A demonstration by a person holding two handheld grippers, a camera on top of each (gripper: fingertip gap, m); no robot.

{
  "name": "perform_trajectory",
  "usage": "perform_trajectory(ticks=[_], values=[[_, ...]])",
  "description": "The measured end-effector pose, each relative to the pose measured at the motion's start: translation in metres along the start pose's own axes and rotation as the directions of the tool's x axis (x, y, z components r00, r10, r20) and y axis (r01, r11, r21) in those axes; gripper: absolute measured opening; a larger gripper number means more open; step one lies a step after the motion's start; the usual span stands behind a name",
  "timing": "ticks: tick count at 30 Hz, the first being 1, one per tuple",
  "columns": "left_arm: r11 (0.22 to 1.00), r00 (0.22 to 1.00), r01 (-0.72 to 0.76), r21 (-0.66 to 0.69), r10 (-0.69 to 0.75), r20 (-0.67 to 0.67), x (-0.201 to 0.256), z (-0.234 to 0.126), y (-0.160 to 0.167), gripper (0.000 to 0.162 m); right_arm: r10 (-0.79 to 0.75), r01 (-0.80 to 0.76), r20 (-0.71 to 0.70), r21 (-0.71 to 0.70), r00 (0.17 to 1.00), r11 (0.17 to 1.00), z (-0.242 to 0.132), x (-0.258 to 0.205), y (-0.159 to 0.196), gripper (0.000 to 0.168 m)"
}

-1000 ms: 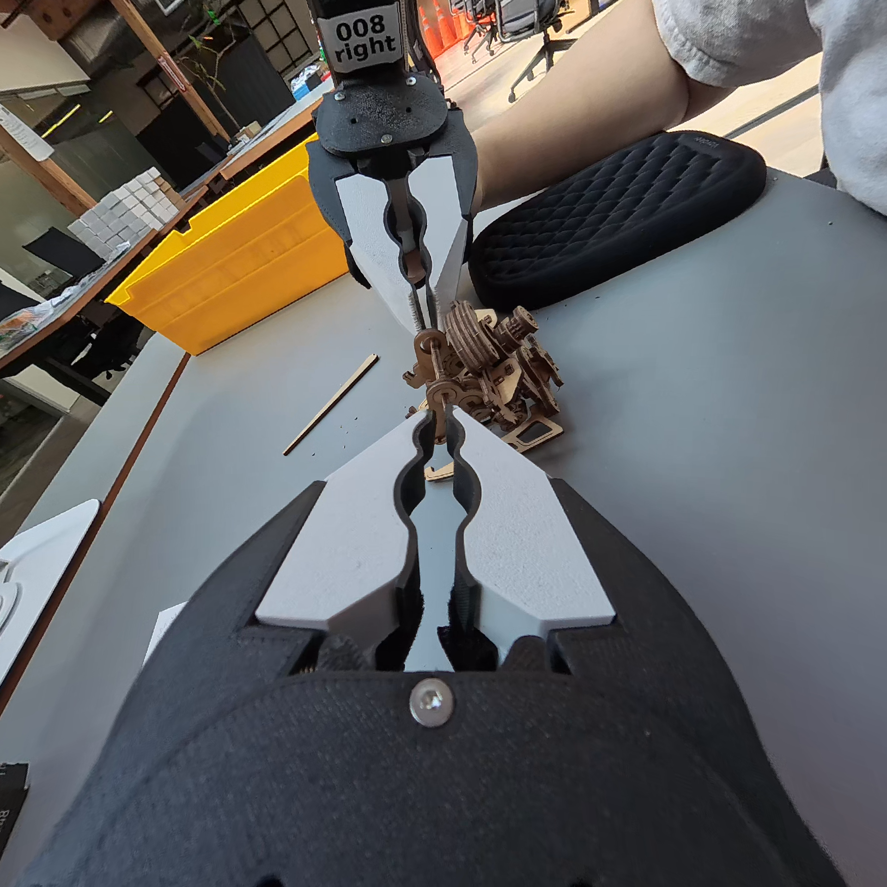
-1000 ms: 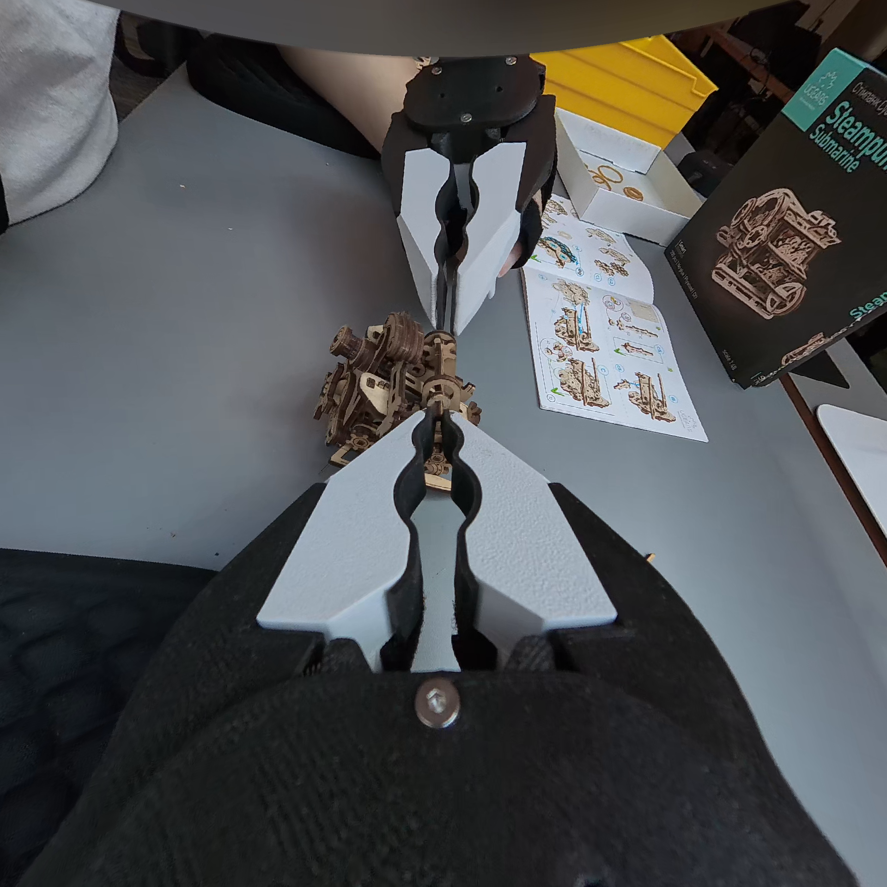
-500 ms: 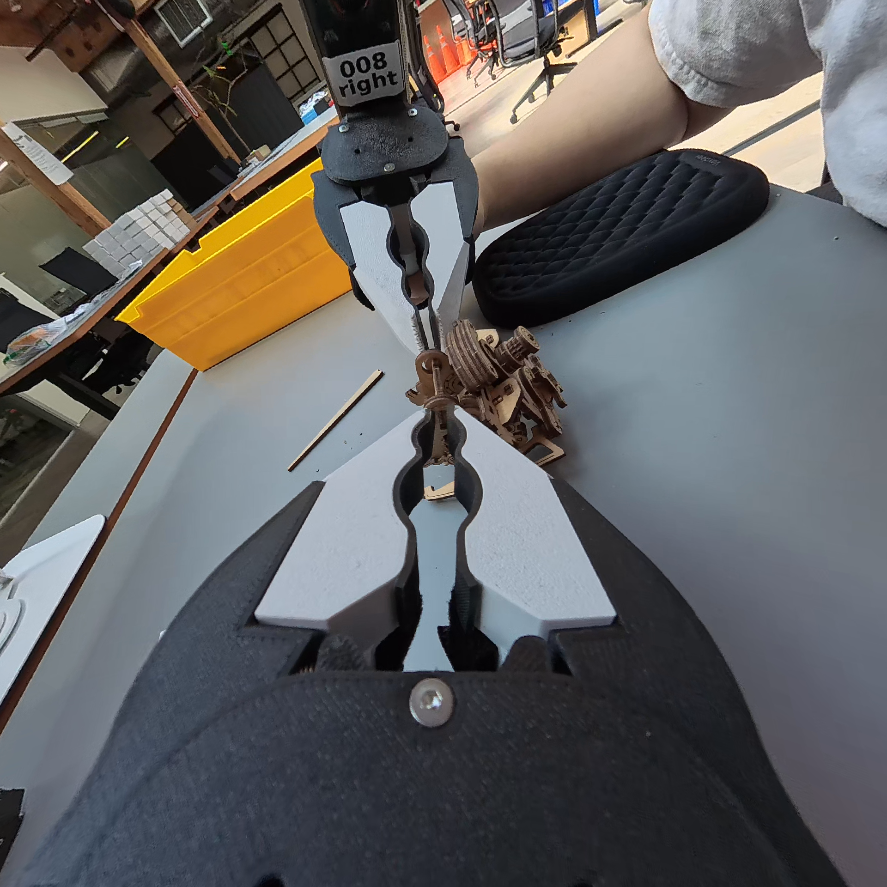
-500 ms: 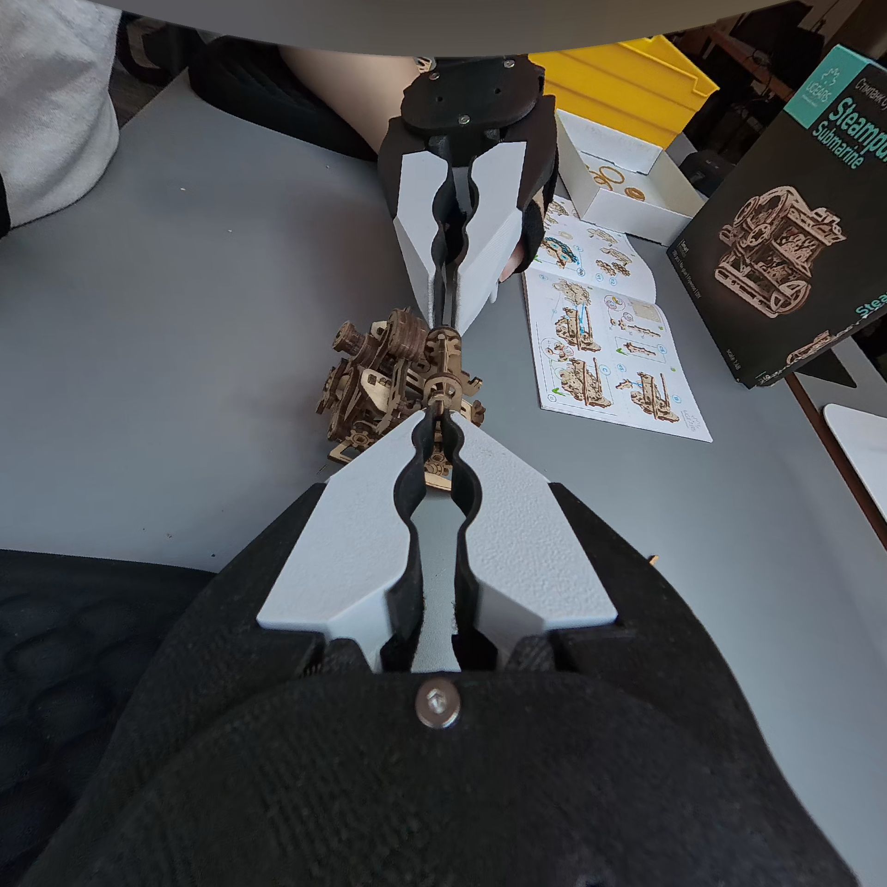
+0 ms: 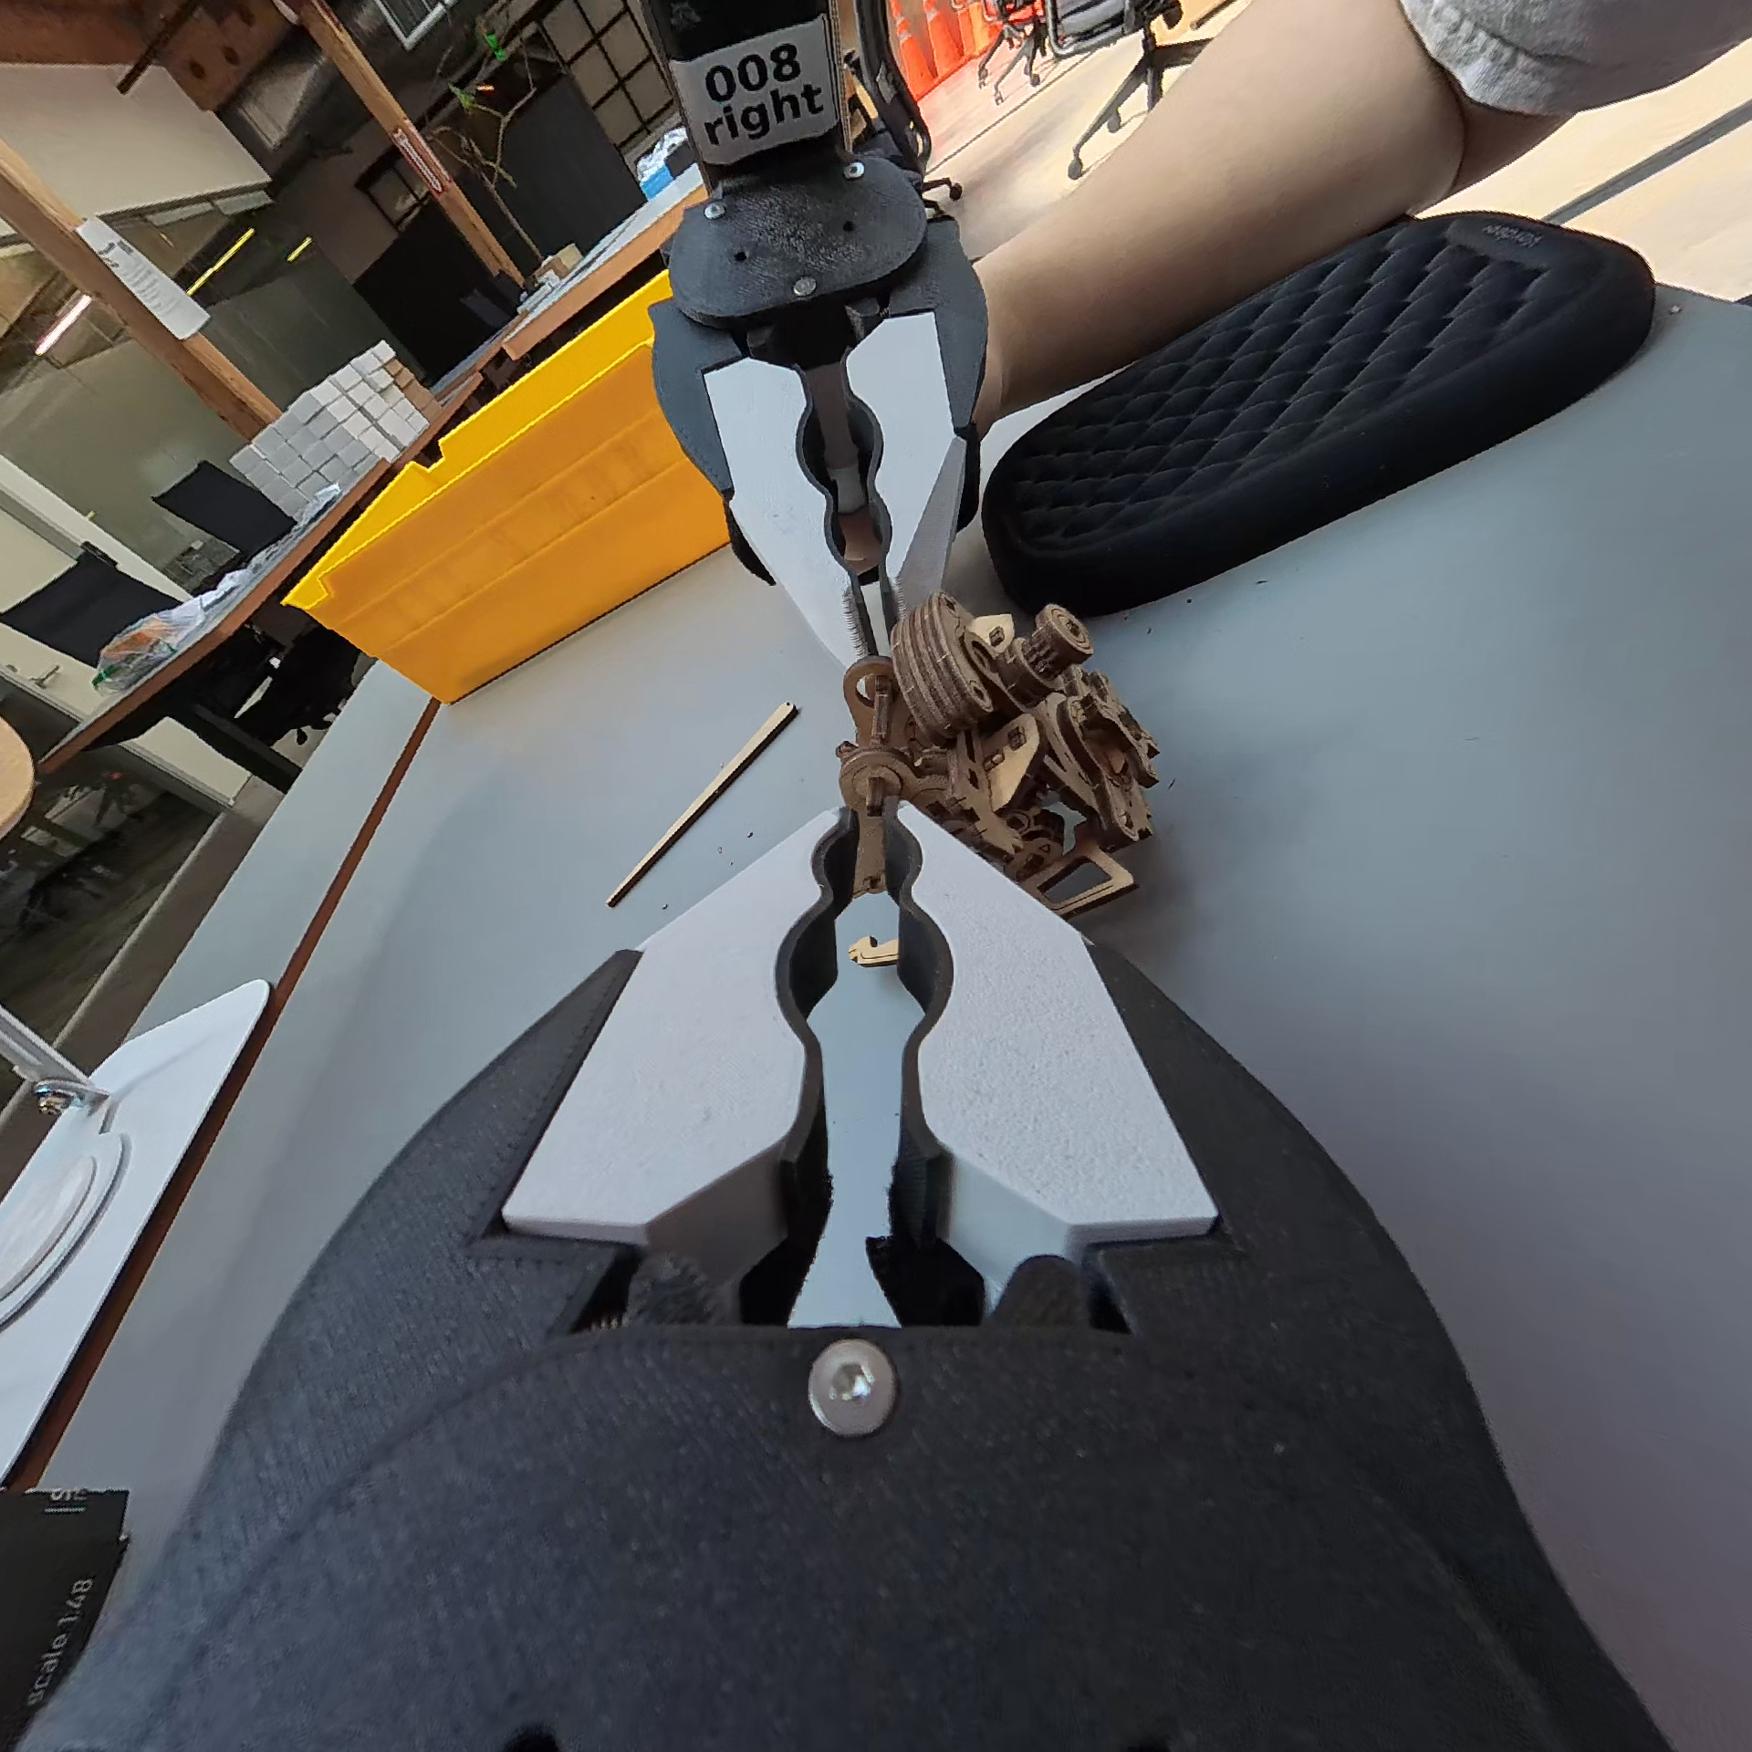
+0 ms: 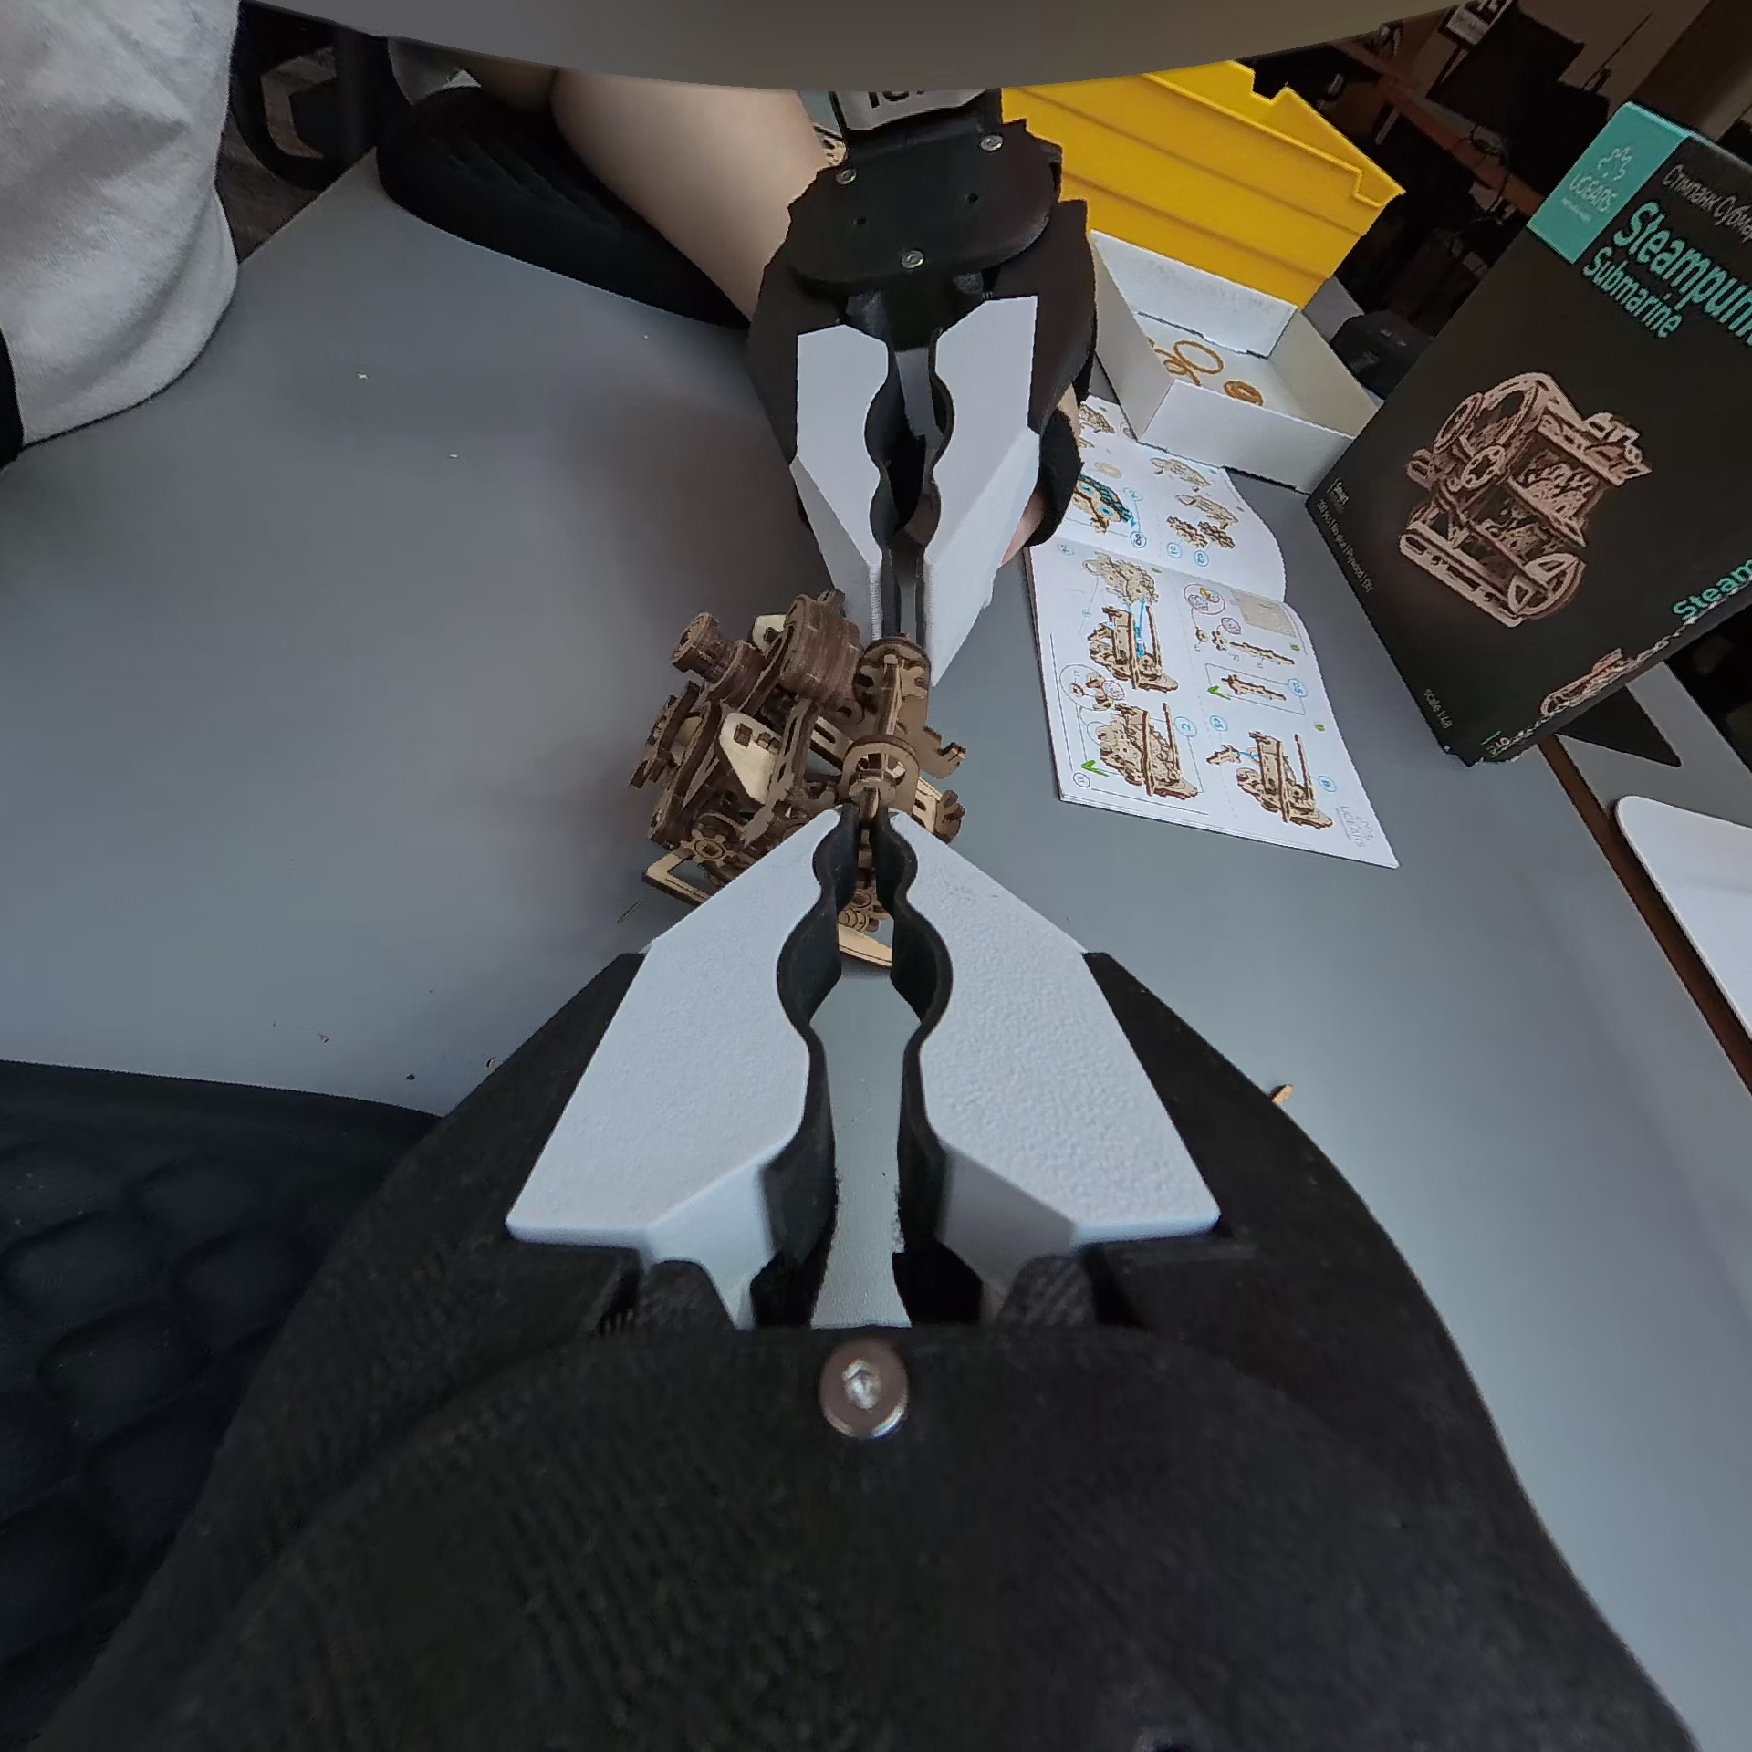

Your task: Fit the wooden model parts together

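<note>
A partly built brown wooden model [image 5: 1024,749] lies on the grey table [image 5: 1422,853]; it also shows in the right wrist view [image 6: 749,730]. Just beside it, a small wooden axle part with little wheels [image 5: 865,758] is held between both grippers, tip to tip. My left gripper [image 5: 867,827] is shut on its near end. My right gripper [image 5: 874,640] comes from the far side and is shut on the other end. In the right wrist view my right gripper [image 6: 865,817] pinches the part [image 6: 877,758], with the left gripper [image 6: 896,645] opposite. Whether the part touches the model is unclear.
A thin wooden stick [image 5: 702,806] and a small loose wooden piece [image 5: 872,948] lie on the table. A yellow bin [image 5: 531,531] and a black quilted pad [image 5: 1327,398] stand behind. An instruction booklet [image 6: 1195,683], a white open box [image 6: 1223,379] and the dark kit box [image 6: 1555,455] are to the right. The tips of one gripper are about 4 cm away from the tips of the other.
Both grippers stay shut on the small part, the same distance apart. The held part and the views have shifted only slightly against the model.
</note>
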State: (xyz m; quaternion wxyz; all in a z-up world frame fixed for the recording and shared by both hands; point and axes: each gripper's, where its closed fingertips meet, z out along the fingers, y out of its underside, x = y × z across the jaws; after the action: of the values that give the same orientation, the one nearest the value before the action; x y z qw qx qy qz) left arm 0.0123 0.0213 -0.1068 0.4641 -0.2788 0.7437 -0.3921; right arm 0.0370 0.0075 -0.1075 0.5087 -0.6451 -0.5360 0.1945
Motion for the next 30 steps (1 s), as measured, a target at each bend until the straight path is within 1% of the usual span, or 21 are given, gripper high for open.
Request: perform_trajectory(ticks=[1, 10, 18, 26, 30], values=[[1.0, 1.0, 0.007, -0.004, -0.007, -0.004, -0.0001, 0.0003, 0.0003, 0.0, -0.003, 0.003, -0.003, -0.002, 1.0, 1.0, -0.0001, 0.0003, 0.0, 0.001], [0.991, 0.99, 0.129, -0.026, -0.131, -0.057, 0.0008, 0.0009, -0.0017, 0.0, -0.006, 0.006, -0.004, -0.009, 1.0, 1.0, 0.0002, -0.0001, 0.0, 0.0], [0.996, 0.996, 0.084, -0.026, -0.084, -0.017, 0.0016, 0.001, -0.0023, 0.0, 0.025, -0.025, -0.003, -0.002, 1.0, 1.0, 0.0019, 0.0007, -0.0001, 0.001], [0.994, 0.994, 0.106, -0.037, -0.106, -0.006, 0.0003, 0.0004, -0.0011, 0.0, 0.021, -0.021, -0.033, 0.002, 0.999, 1.0, 0.0022, 0.001, -0.0015, 0.001], [0.994, 0.994, 0.106, -0.038, -0.107, -0.008, 0.0007, 0.0003, -0.0009, 0.0, 0.042, -0.04, -0.03, 0.058, 0.999, 0.997, -0.0022, 0.0014, -0.0075, 0.001]])
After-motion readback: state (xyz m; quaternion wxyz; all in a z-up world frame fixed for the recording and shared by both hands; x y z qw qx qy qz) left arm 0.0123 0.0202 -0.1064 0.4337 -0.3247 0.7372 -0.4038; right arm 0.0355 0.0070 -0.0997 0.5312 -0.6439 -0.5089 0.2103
